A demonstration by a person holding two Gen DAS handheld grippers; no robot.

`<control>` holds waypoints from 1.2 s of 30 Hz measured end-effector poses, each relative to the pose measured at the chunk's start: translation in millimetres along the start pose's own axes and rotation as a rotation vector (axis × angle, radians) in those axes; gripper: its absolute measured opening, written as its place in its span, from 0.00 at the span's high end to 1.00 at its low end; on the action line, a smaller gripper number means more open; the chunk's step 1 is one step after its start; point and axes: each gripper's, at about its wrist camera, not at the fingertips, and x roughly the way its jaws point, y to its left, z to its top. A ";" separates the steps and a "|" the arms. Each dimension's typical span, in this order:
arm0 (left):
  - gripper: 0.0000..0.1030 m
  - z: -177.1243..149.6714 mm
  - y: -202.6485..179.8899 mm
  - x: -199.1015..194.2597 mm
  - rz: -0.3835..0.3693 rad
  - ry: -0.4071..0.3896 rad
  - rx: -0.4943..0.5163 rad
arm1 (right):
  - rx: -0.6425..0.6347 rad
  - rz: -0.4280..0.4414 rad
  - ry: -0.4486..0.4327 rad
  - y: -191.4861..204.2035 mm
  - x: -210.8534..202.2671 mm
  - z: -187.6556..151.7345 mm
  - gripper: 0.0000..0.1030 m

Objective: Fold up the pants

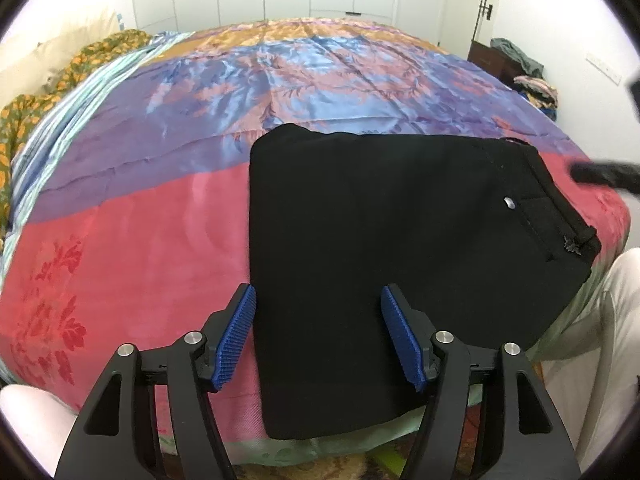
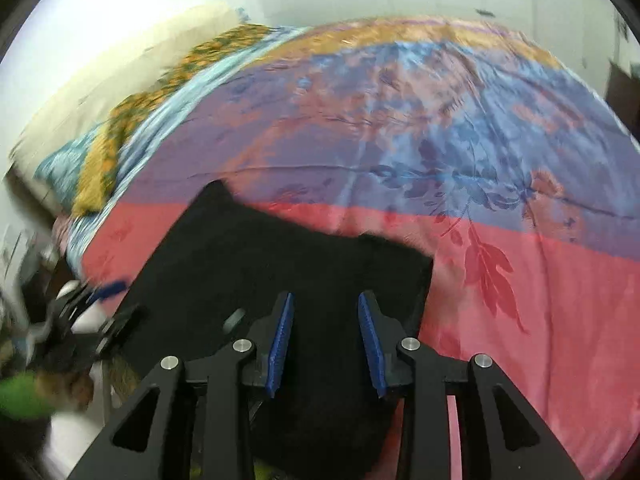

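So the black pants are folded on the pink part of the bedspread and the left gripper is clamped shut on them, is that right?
Not quite. The left gripper is open, its blue pads spread wide above the cloth and gripping nothing, as the left wrist view shows. The rest holds: the black pants lie folded on the pink part of the bedspread.
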 end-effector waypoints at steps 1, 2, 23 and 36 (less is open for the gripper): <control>0.32 -0.3 -2.0 0.4 0.002 0.000 0.005 | -0.026 0.026 0.016 10.5 -8.9 -10.4 0.66; 0.32 -0.3 -3.3 1.0 0.005 0.000 0.011 | -0.042 0.038 0.030 15.5 -13.8 -22.5 0.66; 0.17 8.0 13.9 -4.4 -0.005 0.052 -0.033 | 0.126 0.118 0.040 11.9 -13.5 -59.1 0.30; 0.09 26.8 74.1 75.5 -0.438 0.292 -0.287 | 0.438 0.437 0.229 -86.9 75.2 -50.4 0.15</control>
